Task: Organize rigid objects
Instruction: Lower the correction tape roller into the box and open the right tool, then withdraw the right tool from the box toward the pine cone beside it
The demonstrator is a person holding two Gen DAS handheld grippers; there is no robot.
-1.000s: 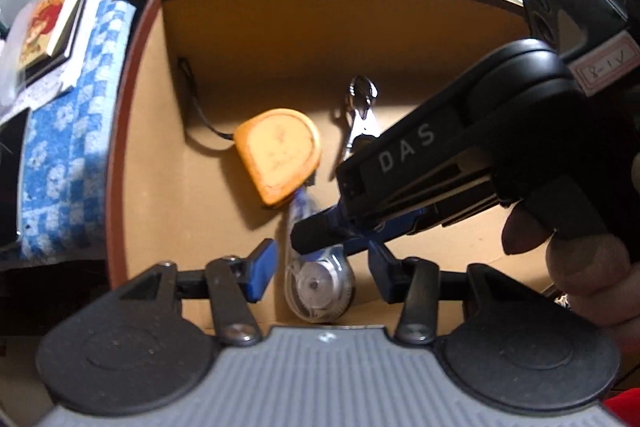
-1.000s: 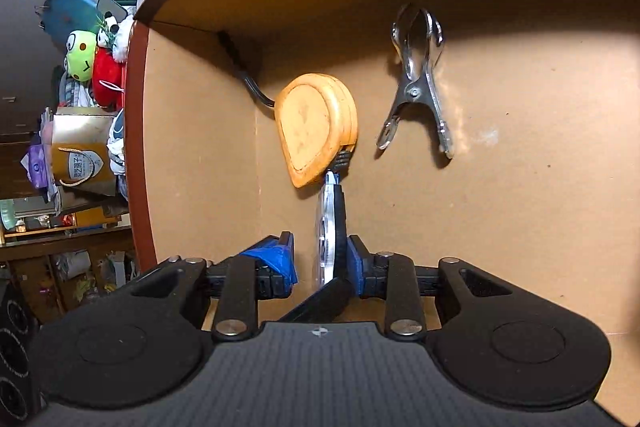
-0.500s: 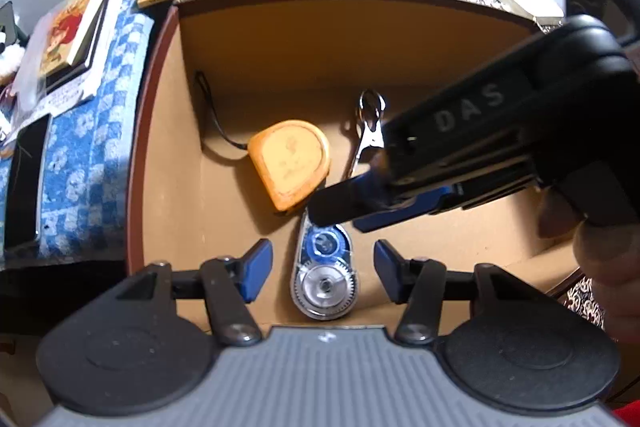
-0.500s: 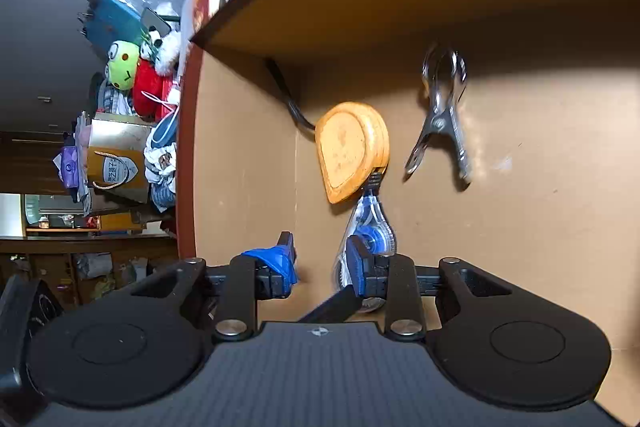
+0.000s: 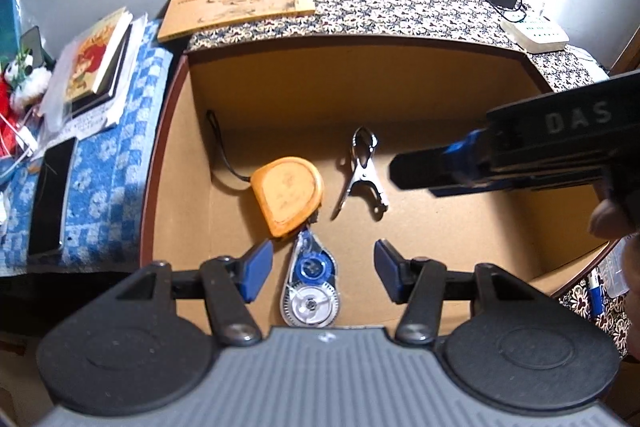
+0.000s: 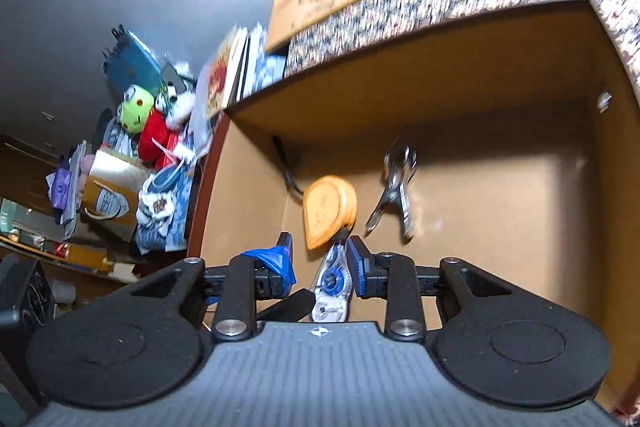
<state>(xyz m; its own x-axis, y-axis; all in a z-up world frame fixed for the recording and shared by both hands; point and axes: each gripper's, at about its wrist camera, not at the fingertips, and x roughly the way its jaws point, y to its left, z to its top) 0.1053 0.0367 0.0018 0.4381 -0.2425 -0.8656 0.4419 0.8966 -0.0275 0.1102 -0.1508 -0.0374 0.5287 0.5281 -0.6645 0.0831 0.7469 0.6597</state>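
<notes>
A brown cardboard box [image 5: 176, 163] holds an orange tape measure [image 5: 289, 194], a metal spring clamp [image 5: 362, 175] and a clear correction tape dispenser [image 5: 310, 285] with a blue wheel. The dispenser lies flat on the box floor, its tip touching the tape measure. My left gripper [image 5: 323, 269] hovers open above the dispenser. My right gripper [image 6: 320, 265] is open and holds nothing; the dispenser [image 6: 332, 285] shows below its gap. From the left wrist view the right gripper [image 5: 440, 173] hangs above the right half of the box.
Books [image 5: 100, 61] and a dark phone [image 5: 52, 195] lie on a blue checkered cloth [image 5: 108, 163] left of the box. A flat tan box [image 5: 238, 3] and a white device [image 5: 534, 33] rest on patterned cloth behind. Plush toys [image 6: 154, 119] sit further left.
My right gripper has let go of the correction tape dispenser, which now lies flat in the box, and has pulled up and back to the right. The left gripper has risen.
</notes>
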